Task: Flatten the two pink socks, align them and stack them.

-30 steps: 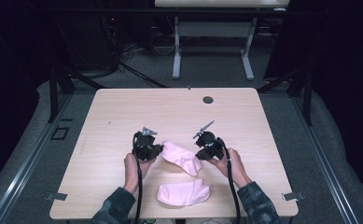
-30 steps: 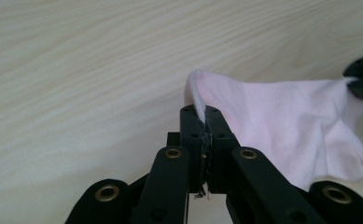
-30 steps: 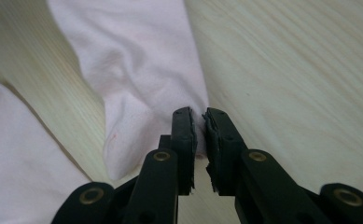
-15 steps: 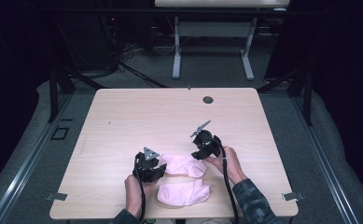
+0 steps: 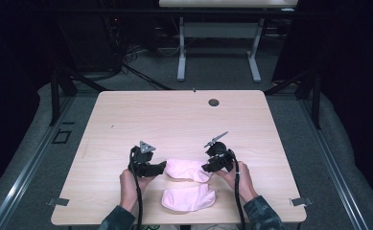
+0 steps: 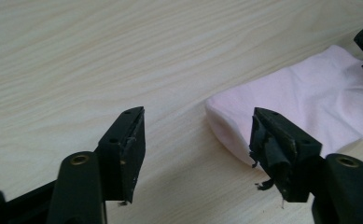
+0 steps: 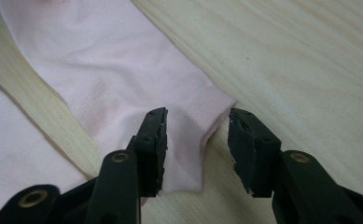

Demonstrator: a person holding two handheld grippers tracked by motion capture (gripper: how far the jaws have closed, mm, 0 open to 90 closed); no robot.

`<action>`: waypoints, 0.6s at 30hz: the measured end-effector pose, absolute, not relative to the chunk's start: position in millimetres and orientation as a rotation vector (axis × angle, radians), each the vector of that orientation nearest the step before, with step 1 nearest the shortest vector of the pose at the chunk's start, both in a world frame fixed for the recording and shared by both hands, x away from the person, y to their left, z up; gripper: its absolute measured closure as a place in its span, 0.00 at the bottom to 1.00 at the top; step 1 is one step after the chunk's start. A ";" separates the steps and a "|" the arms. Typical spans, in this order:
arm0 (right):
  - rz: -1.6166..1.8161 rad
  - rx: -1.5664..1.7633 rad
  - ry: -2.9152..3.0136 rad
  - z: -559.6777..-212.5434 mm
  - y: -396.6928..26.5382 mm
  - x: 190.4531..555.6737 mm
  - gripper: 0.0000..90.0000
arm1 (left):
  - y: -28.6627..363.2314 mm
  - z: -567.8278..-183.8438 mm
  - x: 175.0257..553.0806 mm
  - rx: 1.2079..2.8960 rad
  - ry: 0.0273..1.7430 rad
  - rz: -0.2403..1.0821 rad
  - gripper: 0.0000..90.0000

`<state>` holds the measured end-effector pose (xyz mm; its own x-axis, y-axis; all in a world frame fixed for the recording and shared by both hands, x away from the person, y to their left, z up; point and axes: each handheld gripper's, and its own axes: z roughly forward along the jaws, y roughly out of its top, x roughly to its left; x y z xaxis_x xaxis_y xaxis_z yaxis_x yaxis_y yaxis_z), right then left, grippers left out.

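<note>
On the wooden bench (image 5: 184, 120) two pink socks lie near the six o'clock edge. The upper sock (image 5: 188, 169) lies flat between the two grippers; the lower sock (image 5: 189, 198) sits just below it, toward six o'clock, close beside it.

From the high view, the left gripper (image 5: 162, 166) sits at the nine o'clock end of the upper sock and the right gripper (image 5: 206, 167) at its three o'clock end, each held in a hand coming in from the bottom edge. That view is too far off to tell how the jaws stand.

The left gripper view settles it for the left gripper (image 6: 198, 140): its jaws have just been opening and stand well apart, released, with bare wood between them. The rounded end of the upper sock (image 6: 300, 102) lies by the jaw at three o'clock in that picture, which hides part of the sock's edge; no pad presses the cloth. The tips of the other gripper show at the two o'clock corner, over the far end of the sock.

The right gripper view shows what the high view cannot: the right gripper (image 7: 197, 140) has parted jaws, lately closing a little, straddling the corner of the upper sock (image 7: 123, 74) at its ribbed cuff. The cloth lies between them, unpinched, flat on the wood. A strip of the lower sock (image 7: 11, 154) shows at eight o'clock there.
</note>
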<state>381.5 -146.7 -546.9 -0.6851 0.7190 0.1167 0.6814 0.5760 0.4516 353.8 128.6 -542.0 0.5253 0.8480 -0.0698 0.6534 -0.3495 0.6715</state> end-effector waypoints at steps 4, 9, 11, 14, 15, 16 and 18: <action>0.699 1.208 2.734 -550.3 -144.2 381.5 0.72 | 123.8 -549.9 365.3 2.171 1.201 0.302 0.55; 0.699 1.222 2.718 -554.6 -143.2 380.4 0.74 | 120.7 -554.2 368.3 2.197 1.197 0.274 0.66; 0.671 1.201 2.732 -553.6 -143.3 380.6 0.76 | 120.0 -555.6 369.1 2.208 1.192 0.266 0.71; 0.660 1.188 2.721 -553.9 -141.1 378.6 0.82 | 119.3 -558.3 369.6 2.220 1.194 0.250 0.82; 0.660 1.180 2.729 -553.8 -140.9 378.5 0.84 | 119.0 -560.2 369.0 2.234 1.187 0.253 0.85; 0.676 1.187 2.722 -554.5 -140.3 377.7 0.86 | 118.9 -560.9 368.5 2.237 1.184 0.253 0.88; 0.687 1.188 2.724 -554.8 -140.1 377.3 0.88 | 118.8 -561.6 368.1 2.234 1.185 0.249 0.93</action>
<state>377.3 -140.1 -554.8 -0.6931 0.7147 0.0940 0.6738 0.5960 0.4369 368.1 118.8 -561.6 0.5854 0.8037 -0.1064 0.6929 -0.4279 0.5803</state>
